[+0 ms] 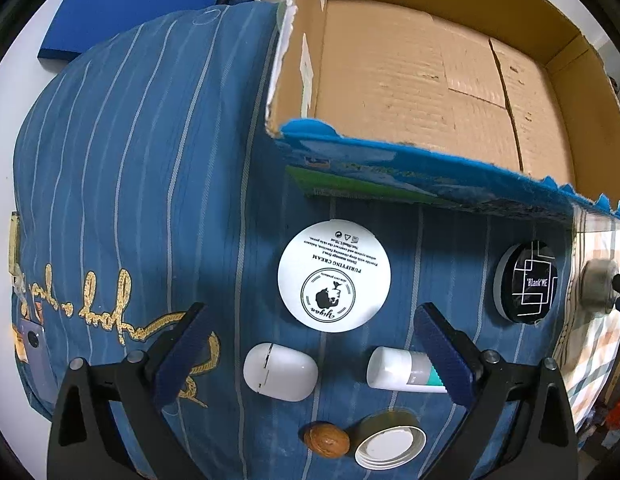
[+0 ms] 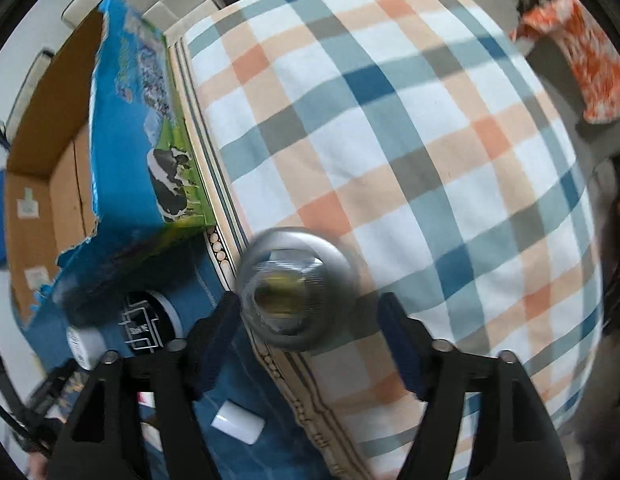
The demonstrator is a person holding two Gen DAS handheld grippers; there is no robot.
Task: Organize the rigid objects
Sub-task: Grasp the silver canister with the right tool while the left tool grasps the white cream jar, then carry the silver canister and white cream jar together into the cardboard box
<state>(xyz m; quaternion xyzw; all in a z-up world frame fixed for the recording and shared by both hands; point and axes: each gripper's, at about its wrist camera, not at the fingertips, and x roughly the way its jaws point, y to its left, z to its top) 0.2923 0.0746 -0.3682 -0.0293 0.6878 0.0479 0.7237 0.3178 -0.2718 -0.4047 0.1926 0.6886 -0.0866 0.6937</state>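
Left gripper (image 1: pixel 310 354) hangs released over the white capsule (image 1: pixel 281 372), near the cardboard box (image 1: pixel 410 92). Right gripper (image 2: pixel 308 338) stands wide around a blurred round jar (image 2: pixel 296 288), seemingly unclamped, beside that box.

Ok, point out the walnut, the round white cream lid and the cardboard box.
walnut (image 1: pixel 326 444), left wrist view, middle of shell.
round white cream lid (image 1: pixel 334 276), left wrist view, printed face.
cardboard box (image 1: pixel 410 92), left wrist view, bare inner floor.
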